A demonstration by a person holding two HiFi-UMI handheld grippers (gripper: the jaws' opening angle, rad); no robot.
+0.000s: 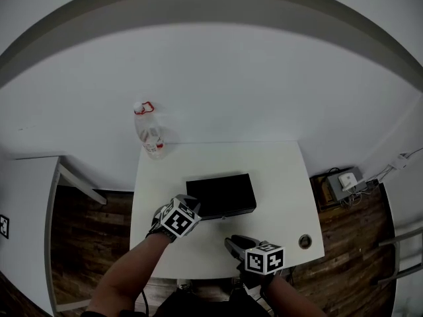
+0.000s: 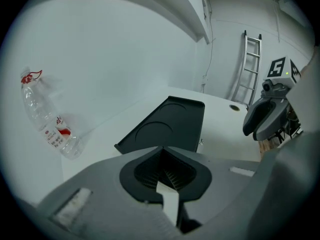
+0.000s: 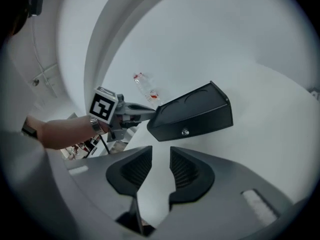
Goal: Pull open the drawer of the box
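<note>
The black box [image 1: 221, 193] sits mid-frame on the white table [image 1: 284, 170], drawer looking closed, the right gripper [image 3: 155, 170] spread and empty short of the small knob [image 3: 185, 132], the left gripper [image 2: 165, 176] pressed together by the box's left end — unless that braces it, a pull could drag the whole box along.

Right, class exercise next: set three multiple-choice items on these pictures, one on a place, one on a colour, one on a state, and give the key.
1. Where on the table does the plastic bottle stand?
A. near right corner
B. far left corner
C. middle

2. What colour is the box?
A. black
B. red
C. white

3. How do the jaws of the right gripper stand?
A. pressed together
B. apart, nothing between
C. clamped on the plastic bottle

Key: B, the head view shows it at that corner, by the wall; A, the box is black in every view; B, only bare table shows in the gap.
</note>
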